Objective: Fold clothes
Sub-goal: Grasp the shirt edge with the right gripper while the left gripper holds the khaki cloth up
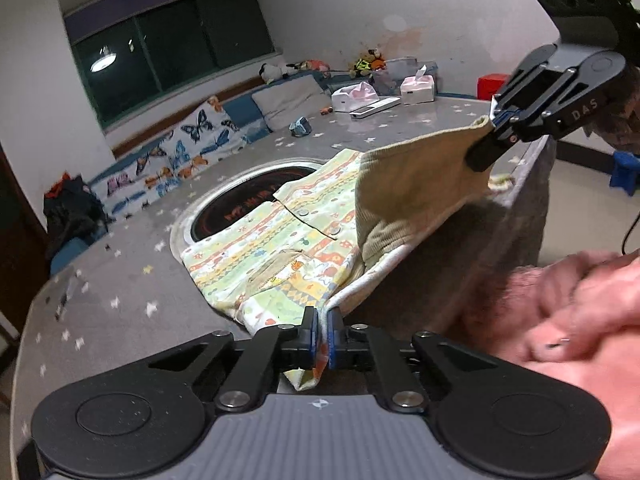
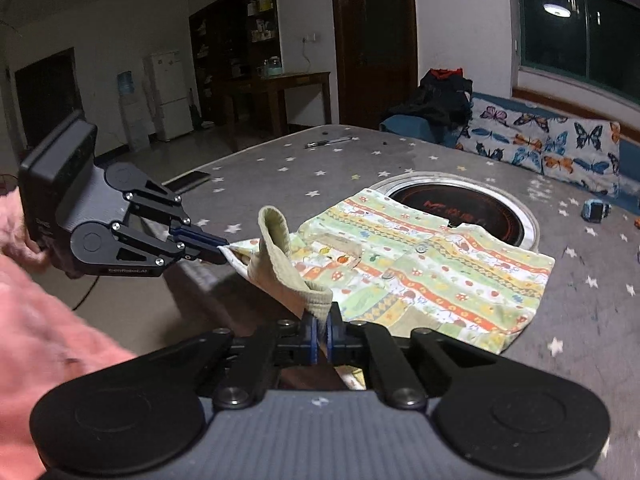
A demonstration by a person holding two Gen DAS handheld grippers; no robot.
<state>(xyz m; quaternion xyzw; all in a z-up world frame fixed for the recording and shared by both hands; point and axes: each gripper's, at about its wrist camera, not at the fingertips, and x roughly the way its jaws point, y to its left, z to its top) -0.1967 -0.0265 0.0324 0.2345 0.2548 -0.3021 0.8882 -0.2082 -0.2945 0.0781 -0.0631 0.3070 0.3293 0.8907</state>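
A small patterned child's shirt [image 1: 280, 248] with a tan corduroy lining lies on the grey star-print table [image 1: 128, 280], partly over a round inset cooktop [image 1: 248, 200]. My left gripper [image 1: 322, 340] is shut on the shirt's near hem corner. My right gripper [image 1: 486, 148] is shut on the tan corduroy edge [image 1: 420, 168] and holds it lifted above the table. In the right wrist view the shirt [image 2: 440, 264] lies flat, my right gripper [image 2: 321, 336] pinches the tan edge [image 2: 280, 256], and my left gripper [image 2: 222, 252] grips the white hem at left.
Tissue boxes [image 1: 416, 88], a remote [image 1: 374, 106] and a small blue toy [image 1: 301, 126] sit at the table's far side. A butterfly-print cushion bench [image 1: 180, 152] runs along the window wall. A pen [image 2: 328, 142] and a phone [image 2: 188, 180] lie on the table. The table edge [image 1: 536, 184] is near my right gripper.
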